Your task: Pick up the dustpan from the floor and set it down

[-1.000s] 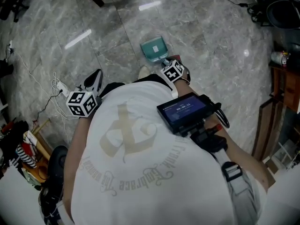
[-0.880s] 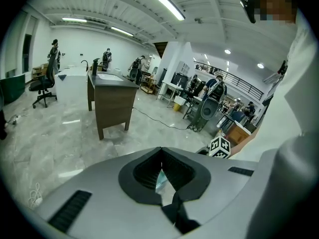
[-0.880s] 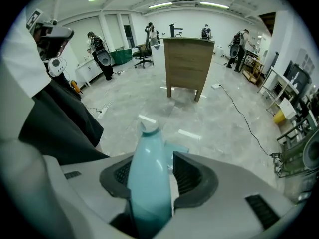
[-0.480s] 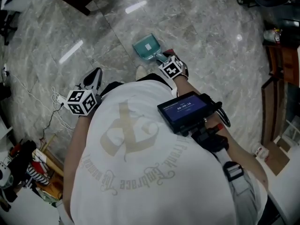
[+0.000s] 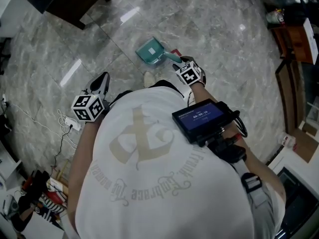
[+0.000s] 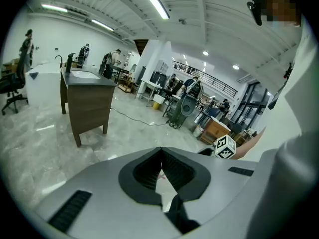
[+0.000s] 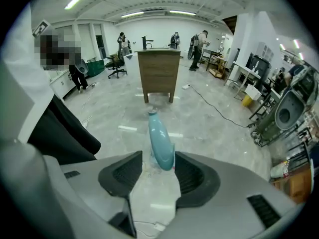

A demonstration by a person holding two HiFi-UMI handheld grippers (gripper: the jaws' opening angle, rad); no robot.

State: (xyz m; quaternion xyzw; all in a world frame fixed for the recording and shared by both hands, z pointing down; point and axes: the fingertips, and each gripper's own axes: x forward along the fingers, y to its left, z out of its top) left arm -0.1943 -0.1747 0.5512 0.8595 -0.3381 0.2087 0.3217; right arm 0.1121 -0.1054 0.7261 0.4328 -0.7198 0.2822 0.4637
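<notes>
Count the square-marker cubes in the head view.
2. One cube is at the left, beside the person's white shirt; the other is further up, just by the handle of the teal dustpan on the floor. None appears hidden.

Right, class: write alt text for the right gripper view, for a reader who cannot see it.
The right gripper has jaws that stand open, having just been opening, with the teal dustpan handle between them, unclamped. Beyond lies a grey marble floor with a wooden counter, and people far back in a bright hall.
</notes>
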